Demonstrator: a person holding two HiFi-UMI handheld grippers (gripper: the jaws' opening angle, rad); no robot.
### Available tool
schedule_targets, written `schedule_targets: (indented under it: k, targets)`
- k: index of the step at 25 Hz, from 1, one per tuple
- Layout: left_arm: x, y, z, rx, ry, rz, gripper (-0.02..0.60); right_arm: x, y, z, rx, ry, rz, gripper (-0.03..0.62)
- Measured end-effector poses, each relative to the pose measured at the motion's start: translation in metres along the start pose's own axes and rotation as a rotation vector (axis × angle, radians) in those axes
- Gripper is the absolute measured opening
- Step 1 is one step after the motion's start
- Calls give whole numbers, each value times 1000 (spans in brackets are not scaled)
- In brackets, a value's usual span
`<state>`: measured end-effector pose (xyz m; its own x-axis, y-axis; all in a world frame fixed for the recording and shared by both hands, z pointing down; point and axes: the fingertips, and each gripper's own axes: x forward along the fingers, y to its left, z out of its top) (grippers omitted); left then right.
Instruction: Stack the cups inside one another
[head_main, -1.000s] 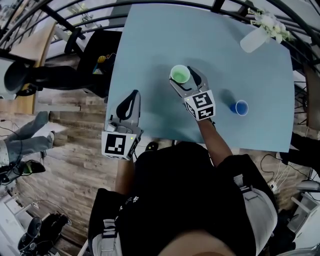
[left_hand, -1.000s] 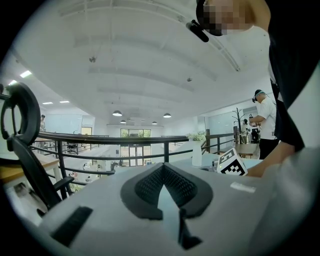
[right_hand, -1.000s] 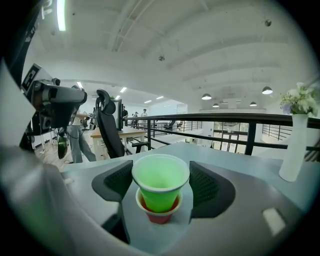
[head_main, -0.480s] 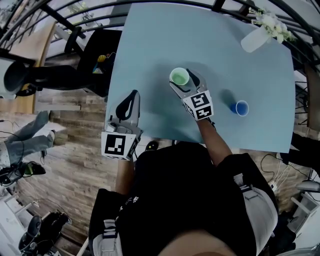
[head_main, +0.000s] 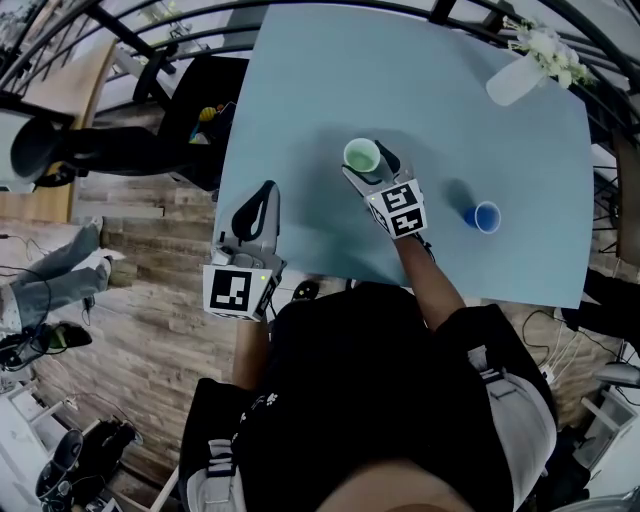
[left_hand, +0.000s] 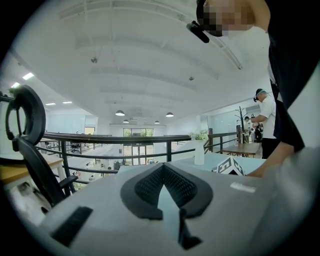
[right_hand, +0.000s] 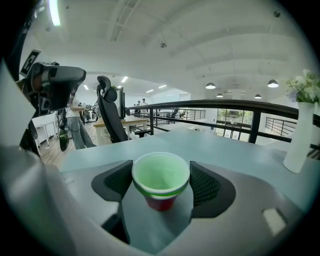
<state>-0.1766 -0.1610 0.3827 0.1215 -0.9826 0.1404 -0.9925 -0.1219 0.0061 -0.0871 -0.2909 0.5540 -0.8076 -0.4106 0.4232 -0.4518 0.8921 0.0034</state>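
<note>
While I seat green cup (right_hand: 160, 172) into red cup (right_hand: 161, 202), right gripper (right_hand: 161, 181) clamps its rim; left gripper (left_hand: 163, 172) closed, empty. Next, I judge: release, fetch blue cup (head_main: 482, 216) at four o'clock.

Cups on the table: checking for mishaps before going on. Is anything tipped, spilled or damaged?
Nothing stands out. The green cup sits straight inside the red cup, held upright by the right gripper; the blue cup stands upright on the table, as does the vase. No spill shows.
</note>
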Motion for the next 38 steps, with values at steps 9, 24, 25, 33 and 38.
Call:
schedule_targets:
  k: [9, 24, 25, 33, 38]
  targets:
    - [-4, 4, -2, 0, 6, 6, -15, 4, 4, -5, -16, 0, 11, 353]
    - [-11, 6, 0, 2, -8, -9, -15, -15, 5, 19, 12, -86, -16, 351]
    - [-11, 6, 0, 1, -9, -11, -15, -17, 6, 22, 15, -96, -20, 344]
    - [-8, 1, 3, 7, -26, -64, -15, -50, 5, 47, 48, -194, -86, 230]
    - [-1, -9, 5, 4, -36, -125, -15, -71, 9, 53, 80, -247, -112, 143]
